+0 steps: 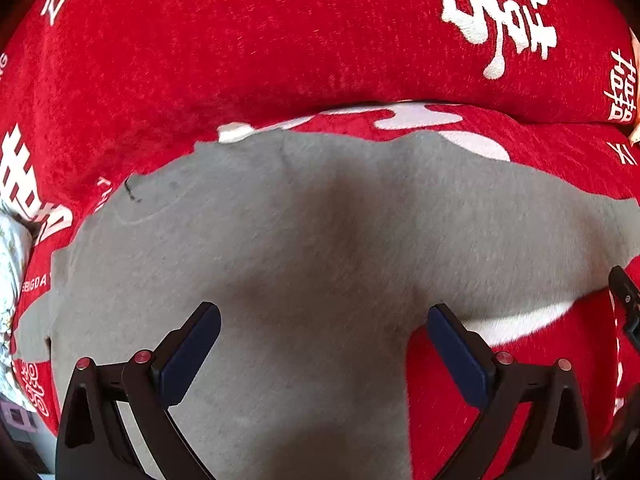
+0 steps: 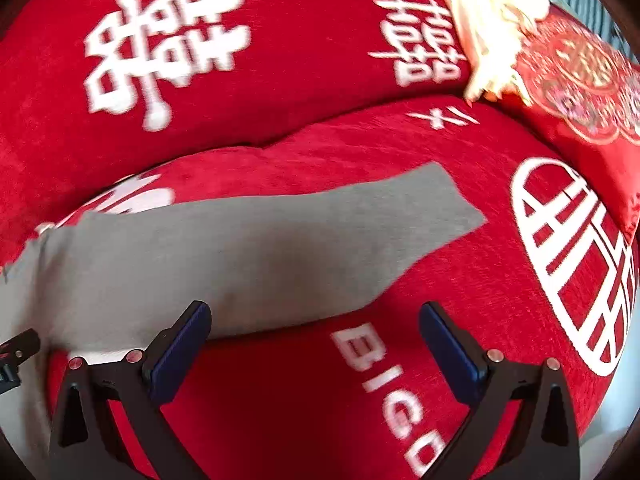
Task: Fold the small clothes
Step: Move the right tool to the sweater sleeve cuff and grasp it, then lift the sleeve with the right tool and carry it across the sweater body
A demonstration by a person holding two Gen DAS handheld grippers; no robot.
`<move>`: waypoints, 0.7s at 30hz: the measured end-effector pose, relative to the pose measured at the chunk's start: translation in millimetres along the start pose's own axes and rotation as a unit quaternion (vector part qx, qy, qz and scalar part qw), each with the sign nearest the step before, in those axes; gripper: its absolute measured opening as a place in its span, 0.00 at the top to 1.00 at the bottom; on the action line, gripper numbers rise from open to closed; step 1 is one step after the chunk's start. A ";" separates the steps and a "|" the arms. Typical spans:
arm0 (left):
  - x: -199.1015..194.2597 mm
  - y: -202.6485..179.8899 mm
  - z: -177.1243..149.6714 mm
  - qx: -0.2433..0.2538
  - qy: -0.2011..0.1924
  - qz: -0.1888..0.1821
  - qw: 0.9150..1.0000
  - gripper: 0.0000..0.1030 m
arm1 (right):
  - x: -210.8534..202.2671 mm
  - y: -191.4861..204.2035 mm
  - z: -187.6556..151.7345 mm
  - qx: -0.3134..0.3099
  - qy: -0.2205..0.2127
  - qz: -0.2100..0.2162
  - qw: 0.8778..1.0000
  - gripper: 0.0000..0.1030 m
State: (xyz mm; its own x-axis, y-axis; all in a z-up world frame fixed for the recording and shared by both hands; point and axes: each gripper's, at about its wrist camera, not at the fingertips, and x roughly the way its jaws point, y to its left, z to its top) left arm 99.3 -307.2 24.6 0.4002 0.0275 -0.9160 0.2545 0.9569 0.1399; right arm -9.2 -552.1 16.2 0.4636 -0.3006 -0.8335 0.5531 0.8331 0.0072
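Flat grey knit garment [image 1: 304, 248] on red printed sofa cushion [image 2: 460, 280]; sleeve runs far-right (long axis); right gripper [image 2: 314, 344] nearer it; left gripper [image 1: 324, 348] over body; both spread wide, empty.

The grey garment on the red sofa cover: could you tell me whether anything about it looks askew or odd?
Mostly fine. The grey garment lies spread on the red cover, unfolded, one sleeve stretched out sideways. A short dark thread or mark sits near its edge. Both grippers are open above it.
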 end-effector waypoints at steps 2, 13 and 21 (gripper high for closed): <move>4.1 -4.0 4.8 0.001 -0.001 0.002 1.000 0.00 | 8.6 -12.8 4.3 0.014 0.003 -0.006 1.000 0.00; 36.2 -6.6 21.3 -0.014 0.008 0.001 1.000 0.00 | 54.9 -46.8 40.2 0.026 -0.006 -0.022 0.999 0.03; 50.5 19.2 19.2 -0.082 0.014 -0.024 0.996 0.00 | 54.7 -65.4 51.2 0.056 -0.004 0.046 0.997 0.93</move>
State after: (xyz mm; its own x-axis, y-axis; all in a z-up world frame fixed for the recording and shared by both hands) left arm 141.3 -293.0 -11.8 0.3665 -0.0130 -0.9303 0.1247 0.9916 0.0353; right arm 15.4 -646.8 -1.6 0.5206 -0.2294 -0.8224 0.5813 0.8007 0.1447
